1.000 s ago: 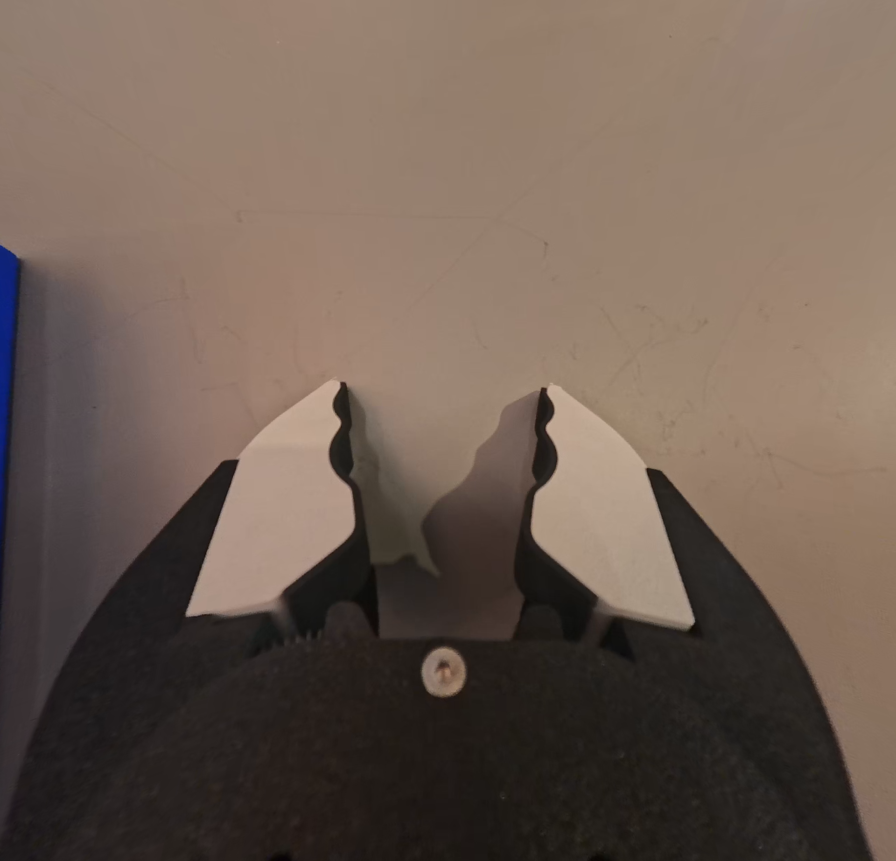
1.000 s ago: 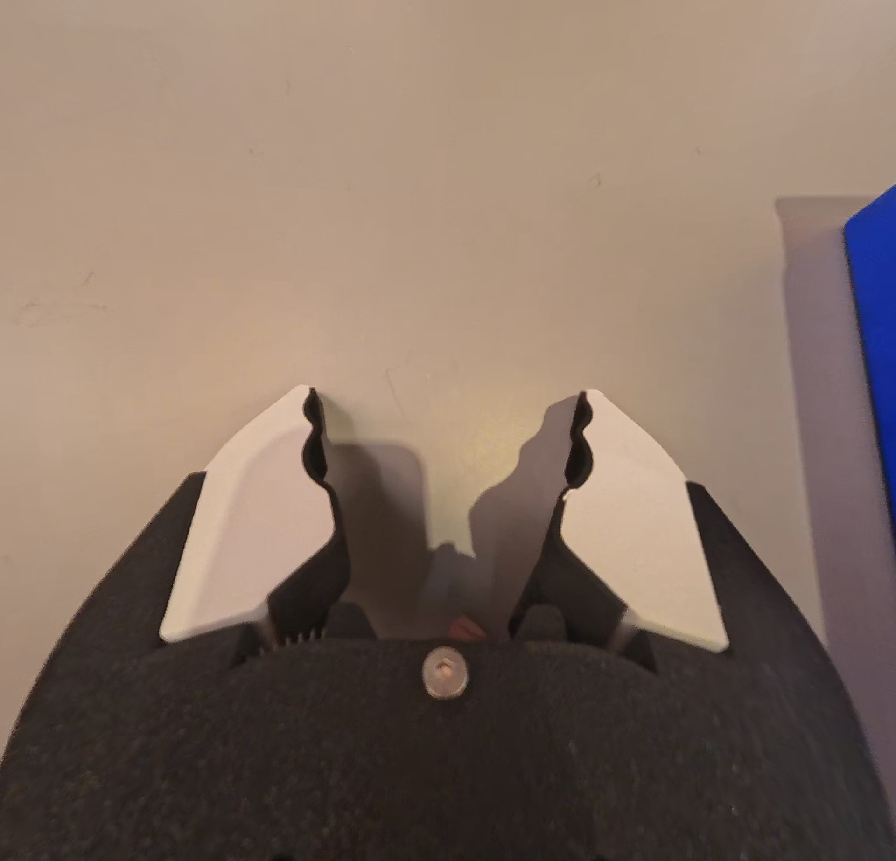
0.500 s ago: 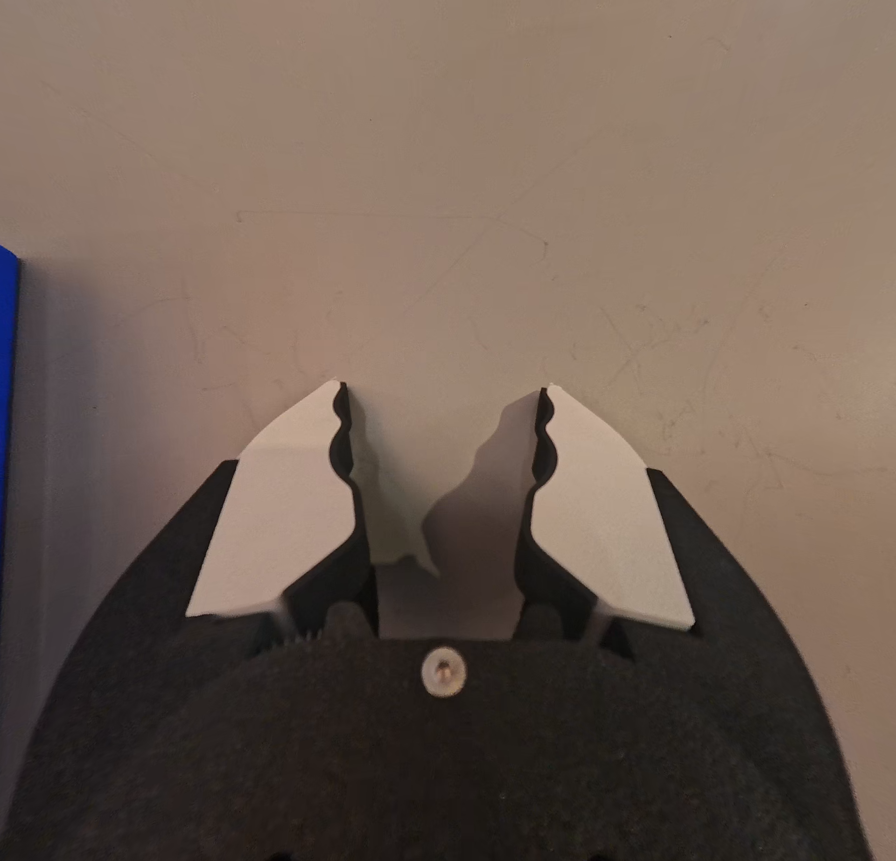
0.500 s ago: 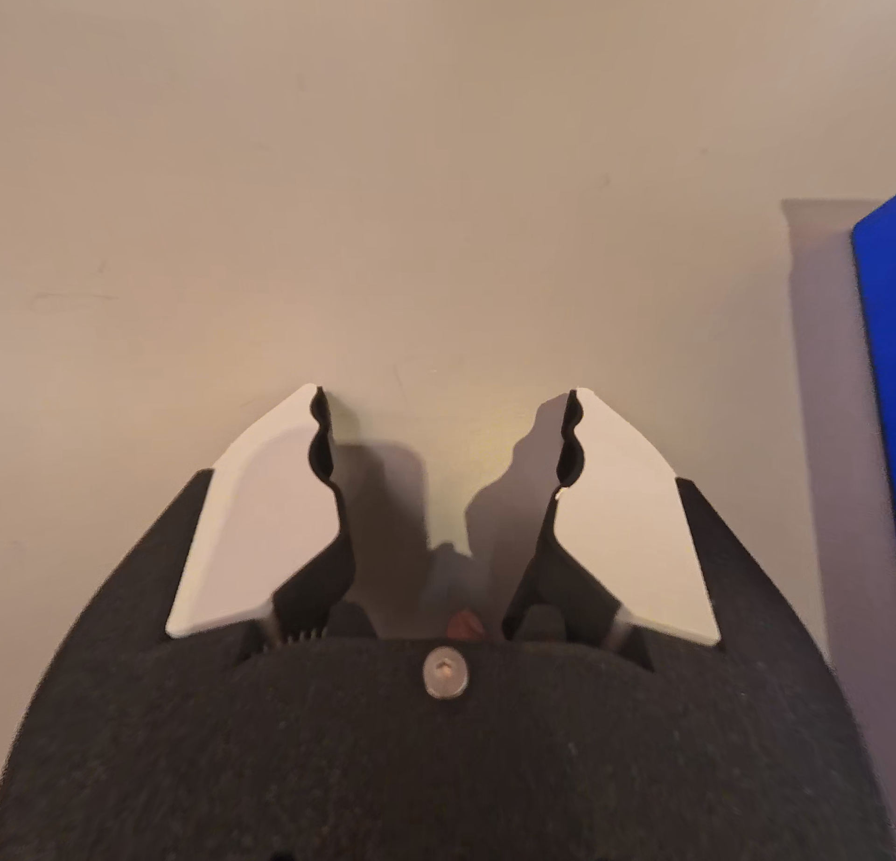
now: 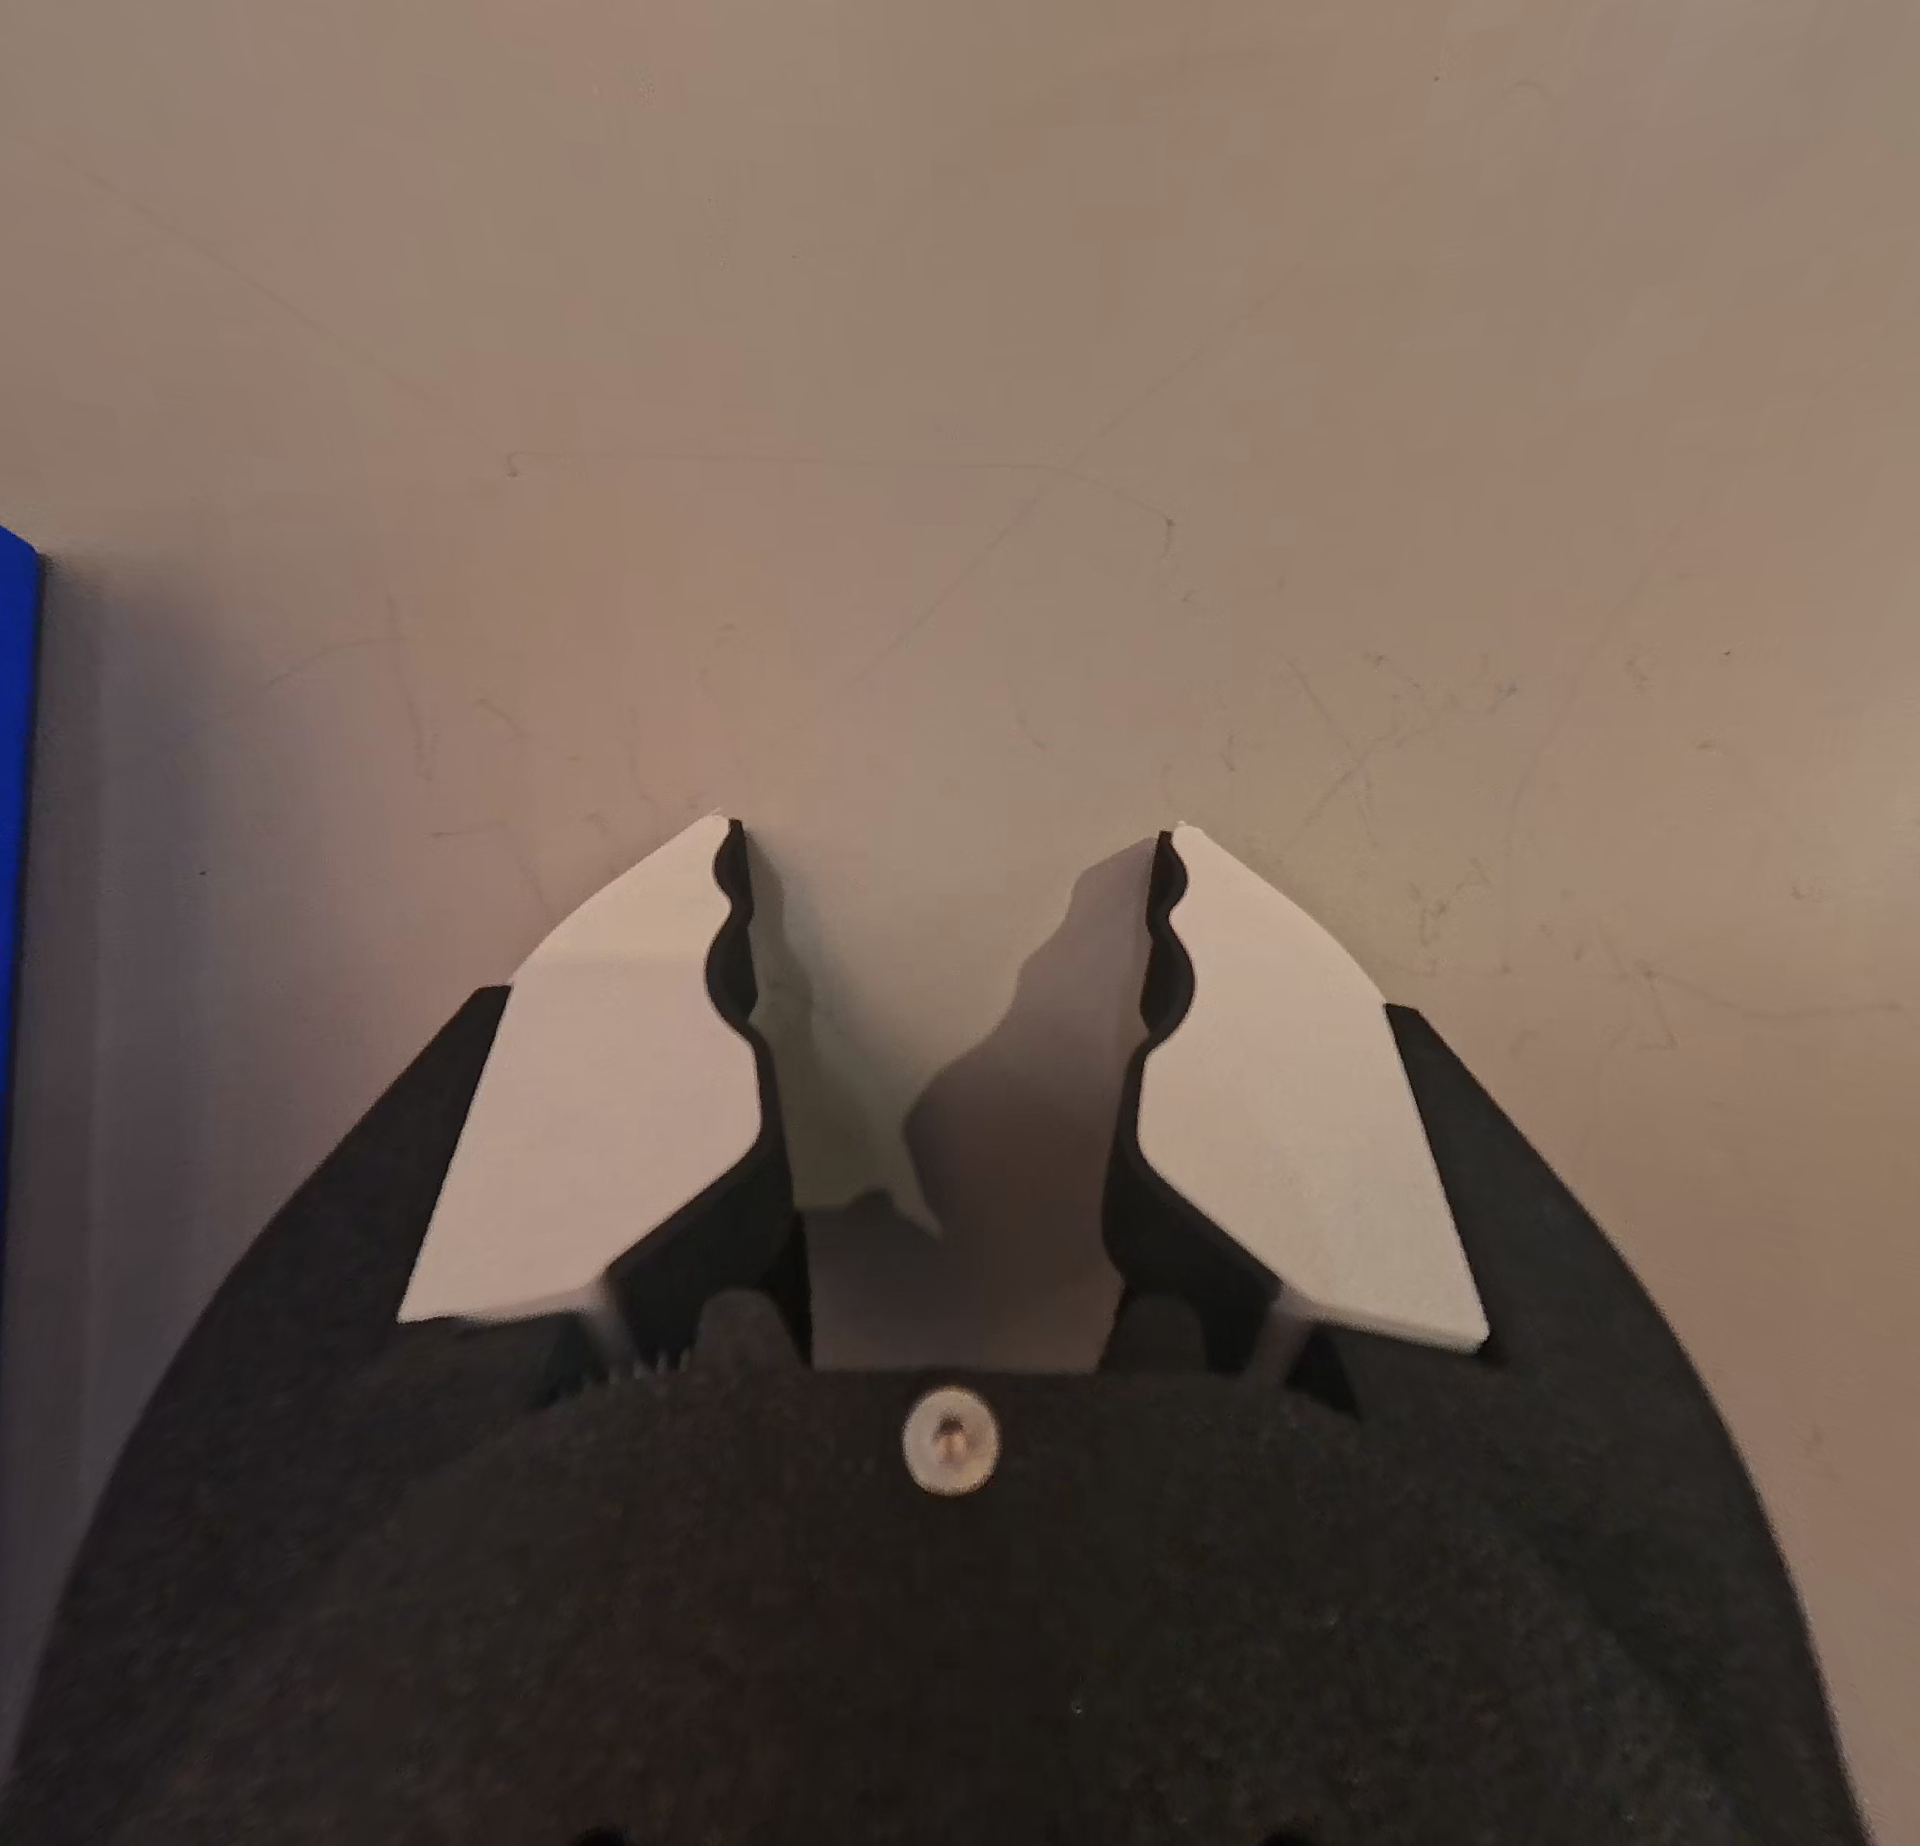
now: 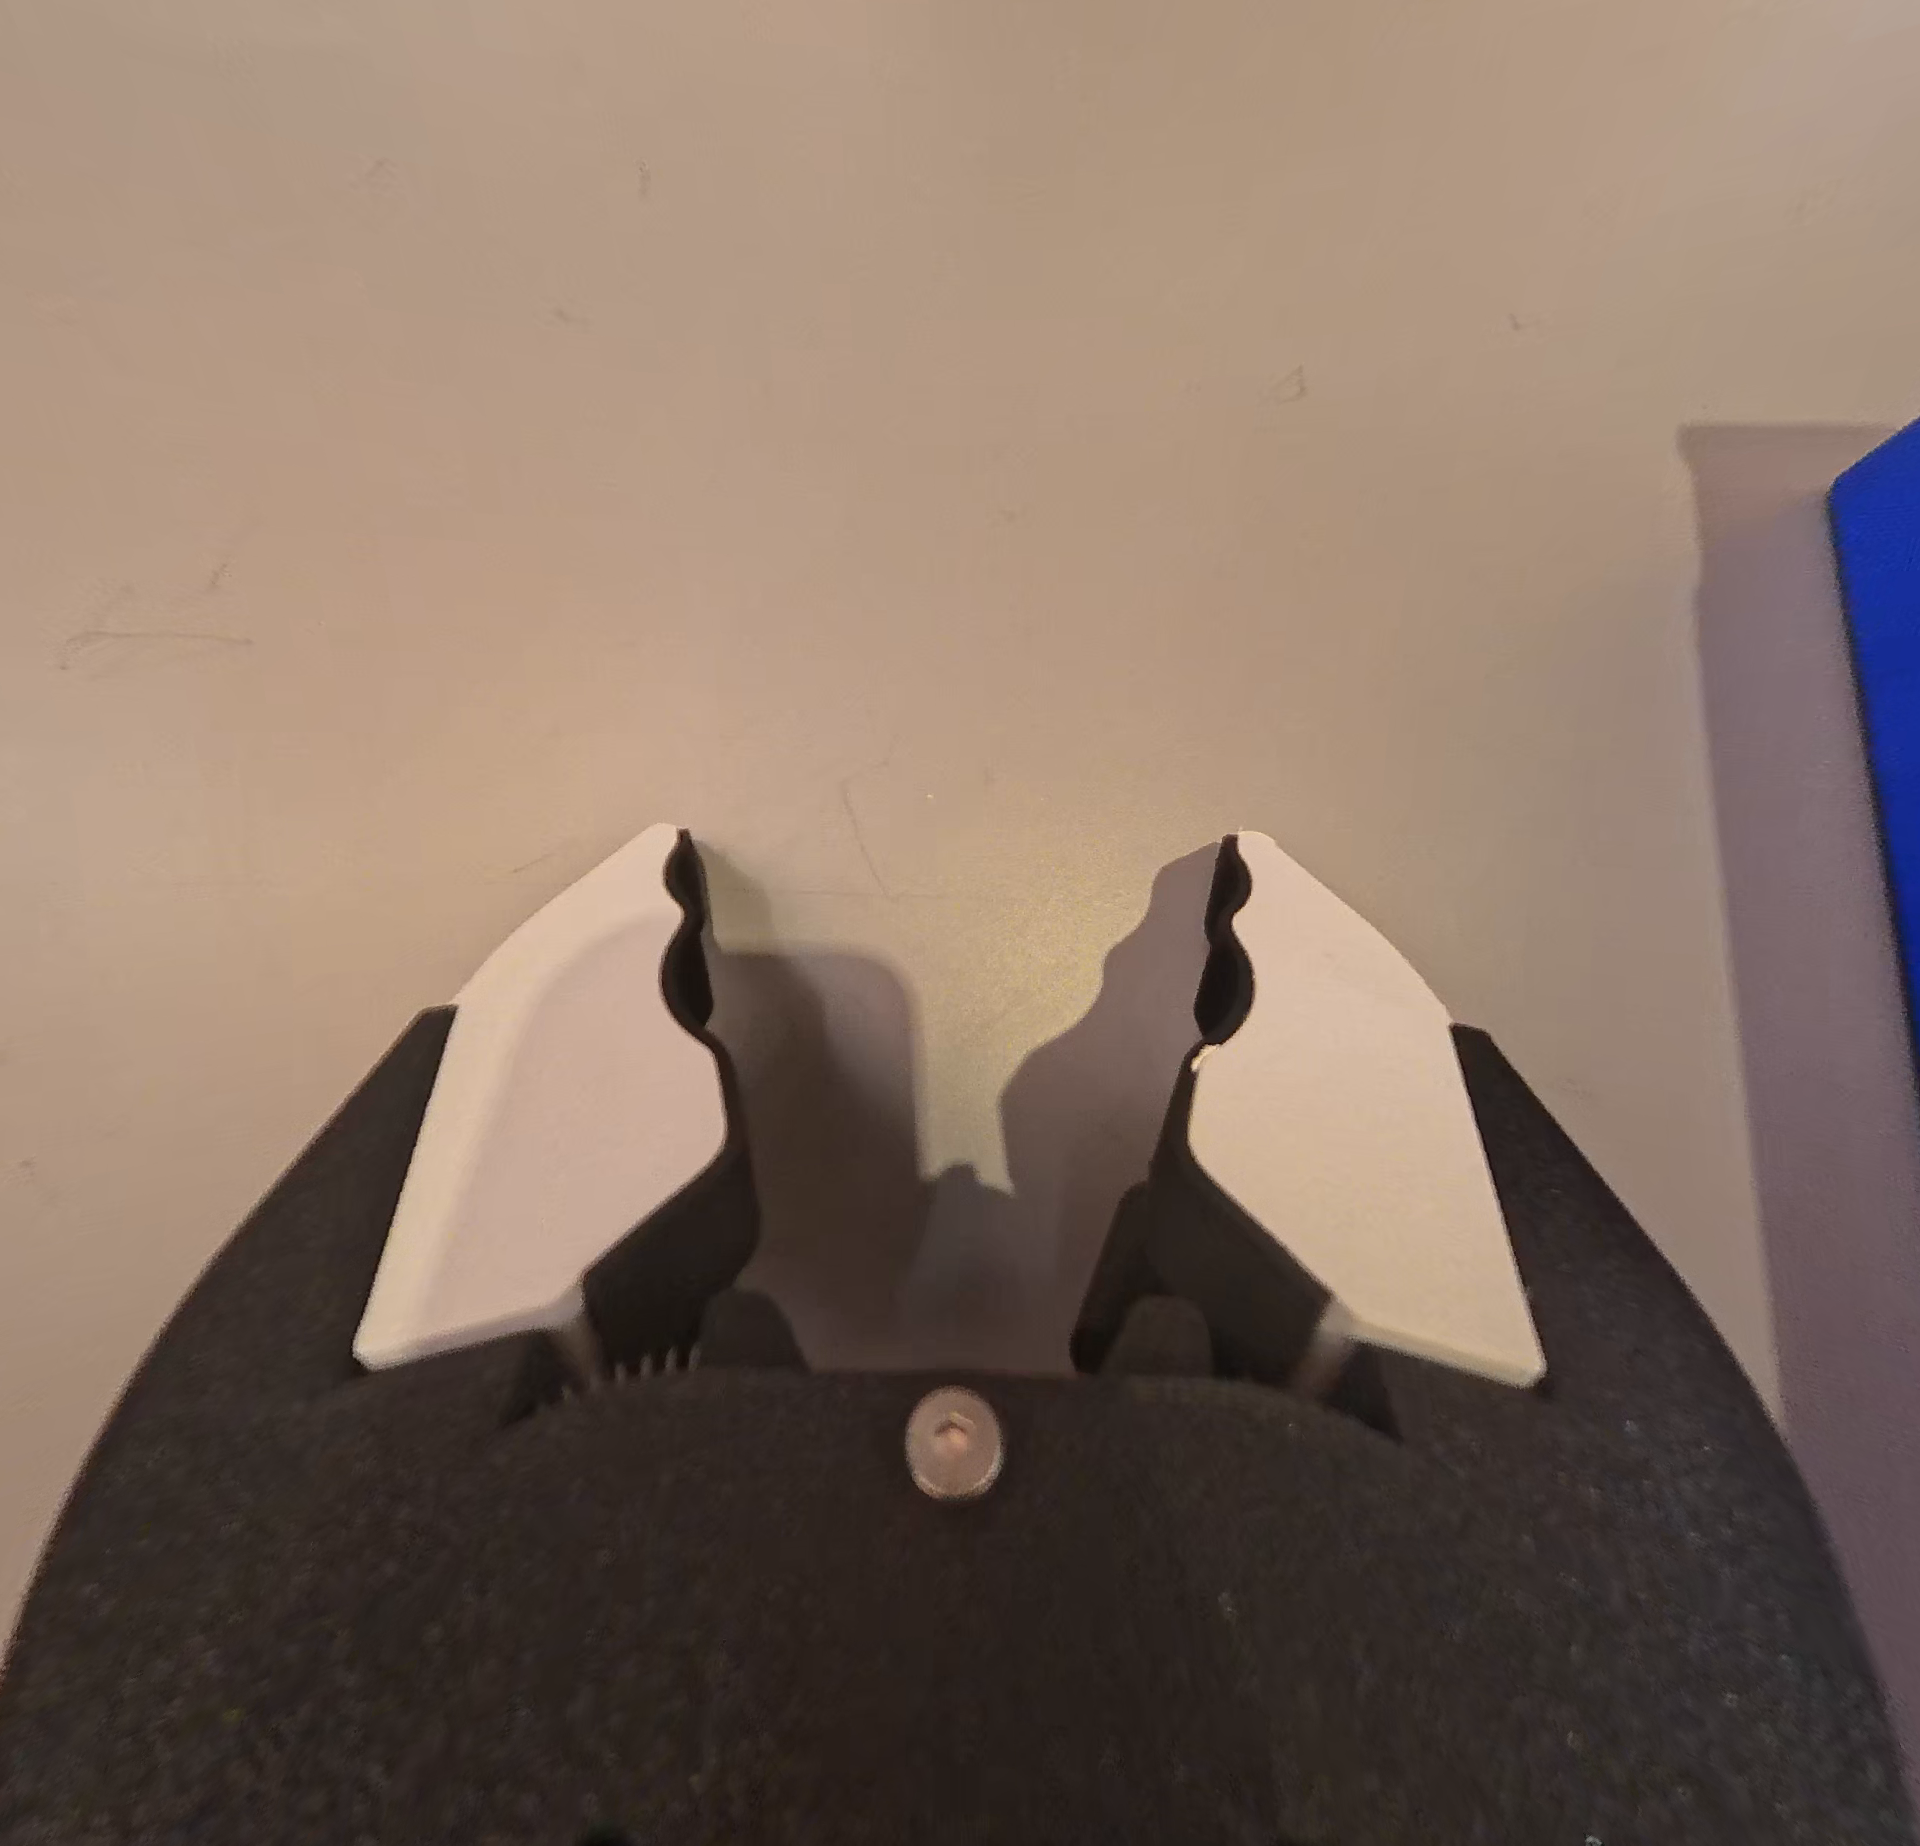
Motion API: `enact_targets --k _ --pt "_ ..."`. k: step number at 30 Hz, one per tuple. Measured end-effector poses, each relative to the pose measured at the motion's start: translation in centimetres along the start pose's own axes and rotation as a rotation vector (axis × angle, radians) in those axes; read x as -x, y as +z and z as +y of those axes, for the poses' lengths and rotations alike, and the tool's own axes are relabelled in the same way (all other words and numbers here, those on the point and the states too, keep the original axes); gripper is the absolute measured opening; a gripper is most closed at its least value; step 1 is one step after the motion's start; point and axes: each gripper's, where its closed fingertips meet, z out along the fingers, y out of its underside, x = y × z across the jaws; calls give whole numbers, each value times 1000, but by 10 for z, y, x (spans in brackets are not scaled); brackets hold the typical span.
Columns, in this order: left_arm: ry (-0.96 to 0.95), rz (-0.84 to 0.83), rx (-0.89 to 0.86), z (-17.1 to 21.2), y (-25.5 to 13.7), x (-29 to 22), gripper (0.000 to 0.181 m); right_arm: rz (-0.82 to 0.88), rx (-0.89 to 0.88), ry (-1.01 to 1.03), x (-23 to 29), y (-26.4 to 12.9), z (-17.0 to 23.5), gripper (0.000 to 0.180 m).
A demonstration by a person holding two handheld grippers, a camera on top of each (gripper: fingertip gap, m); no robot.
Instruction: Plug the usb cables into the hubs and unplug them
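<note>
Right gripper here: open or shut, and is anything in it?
Open and empty. The right gripper has its jaws well apart, with only bare table between them.

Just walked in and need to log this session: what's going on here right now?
Nothing is being handled at the moment. The left gripper and the right gripper, both with white fingers on black bodies, are open and empty above a scuffed beige tabletop. A flat bright blue object shows only at the frame edges. No USB cables or hubs are in view, so no plugging is under way.
</note>
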Motion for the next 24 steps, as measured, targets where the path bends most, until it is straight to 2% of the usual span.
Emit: enact_targets --k 24 --pt "0 0 0 0 0 -1 73 4 1 3 2 -1 0 92"
